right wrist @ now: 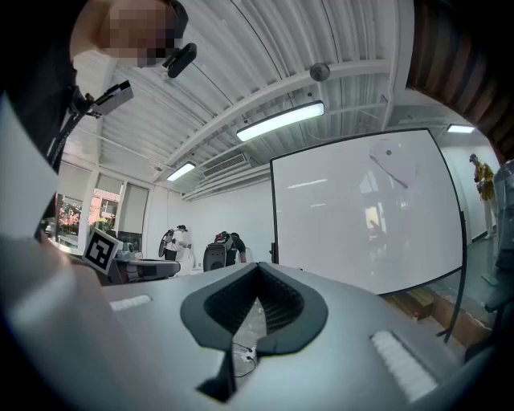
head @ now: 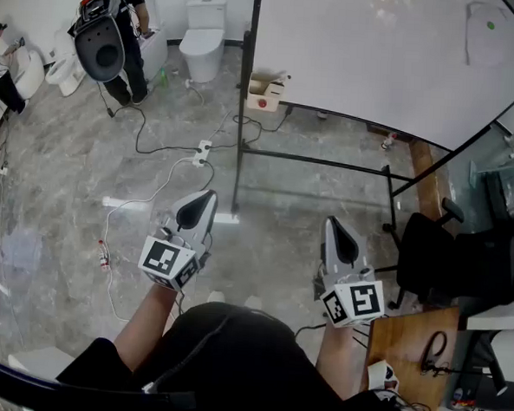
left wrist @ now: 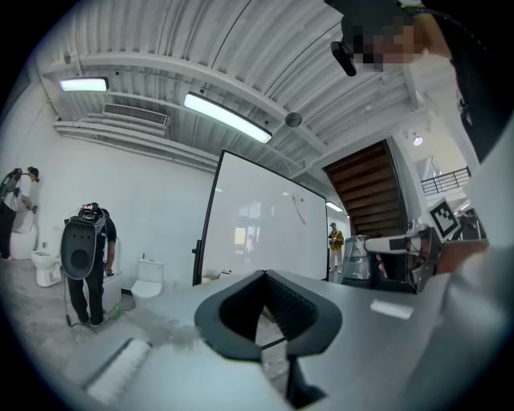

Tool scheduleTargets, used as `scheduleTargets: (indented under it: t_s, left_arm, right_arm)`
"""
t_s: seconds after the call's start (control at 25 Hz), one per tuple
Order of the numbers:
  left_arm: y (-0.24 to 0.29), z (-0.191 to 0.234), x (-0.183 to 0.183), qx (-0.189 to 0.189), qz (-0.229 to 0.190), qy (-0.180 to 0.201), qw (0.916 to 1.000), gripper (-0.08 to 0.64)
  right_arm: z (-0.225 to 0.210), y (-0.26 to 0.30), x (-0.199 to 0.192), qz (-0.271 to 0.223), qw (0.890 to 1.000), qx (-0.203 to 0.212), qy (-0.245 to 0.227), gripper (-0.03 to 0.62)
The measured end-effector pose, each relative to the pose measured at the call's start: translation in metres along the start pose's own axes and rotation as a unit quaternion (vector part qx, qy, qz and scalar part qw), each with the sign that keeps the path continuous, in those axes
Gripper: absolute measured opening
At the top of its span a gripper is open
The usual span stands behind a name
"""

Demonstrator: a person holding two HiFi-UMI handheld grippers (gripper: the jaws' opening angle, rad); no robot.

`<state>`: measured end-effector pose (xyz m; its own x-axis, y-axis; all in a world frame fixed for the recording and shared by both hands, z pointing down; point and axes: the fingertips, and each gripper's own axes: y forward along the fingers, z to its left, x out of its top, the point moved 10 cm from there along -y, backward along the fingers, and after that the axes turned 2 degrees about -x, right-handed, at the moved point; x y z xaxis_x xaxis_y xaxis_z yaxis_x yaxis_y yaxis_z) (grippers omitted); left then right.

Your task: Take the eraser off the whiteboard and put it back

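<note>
The whiteboard (head: pixel 371 51) stands on a black frame ahead of me, across the grey floor. A small green spot (head: pixel 490 25) sits near its top right corner beside a thin drawn line. I cannot make out an eraser as such. My left gripper (head: pixel 202 197) and right gripper (head: pixel 335 224) are held level over the floor, well short of the board. Both have their jaws together with nothing between them. The board (left wrist: pixel 257 225) shows past the left gripper (left wrist: pixel 263 274) in the left gripper view. In the right gripper view the board (right wrist: pixel 361 209) and green spot (right wrist: pixel 389 152) show beyond the right gripper (right wrist: pixel 259 266).
White cables and a power strip (head: pixel 203 151) lie on the floor between me and the board. A cardboard box (head: pixel 266 92) sits at the board's foot. Toilets (head: pixel 203 37) and a person with a backpack (head: pixel 111 35) are at far left. A black chair (head: pixel 437 246) and wooden table (head: pixel 409 340) are at right.
</note>
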<state>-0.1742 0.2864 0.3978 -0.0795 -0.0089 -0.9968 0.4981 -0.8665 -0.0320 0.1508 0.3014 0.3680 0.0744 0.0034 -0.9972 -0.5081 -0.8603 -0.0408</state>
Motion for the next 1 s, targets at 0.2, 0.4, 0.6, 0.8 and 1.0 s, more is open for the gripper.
scheduleTargets:
  t_s: [0.2,0.4,0.6,0.8,1.0]
  left_arm:
    - [0.002,-0.001,0.002,0.0,0.001,0.003,1.0,0.005]
    - [0.004,-0.005,0.002,-0.002,0.001,0.006,1.0,0.005]
    - [0.006,-0.013,0.001,0.004,0.005,0.009,0.9999,0.003]
    - [0.011,-0.026,-0.002,0.007,0.007,0.008,0.9999,0.005]
    - [0.019,-0.039,-0.007,0.012,0.01,0.011,0.9998,0.005]
  right_arm:
    - [-0.003,-0.001,0.001,0.001,1.0,0.001,-0.003,0.009]
    - [-0.005,-0.004,0.001,-0.002,1.0,0.004,0.005,0.009]
    - [-0.014,-0.009,-0.003,-0.003,1.0,0.006,0.017,0.009]
    - [-0.025,-0.016,-0.005,-0.004,0.999,0.019,0.031,0.009]
    - [-0.038,-0.019,-0.01,0.004,0.999,0.037,0.04,0.009]
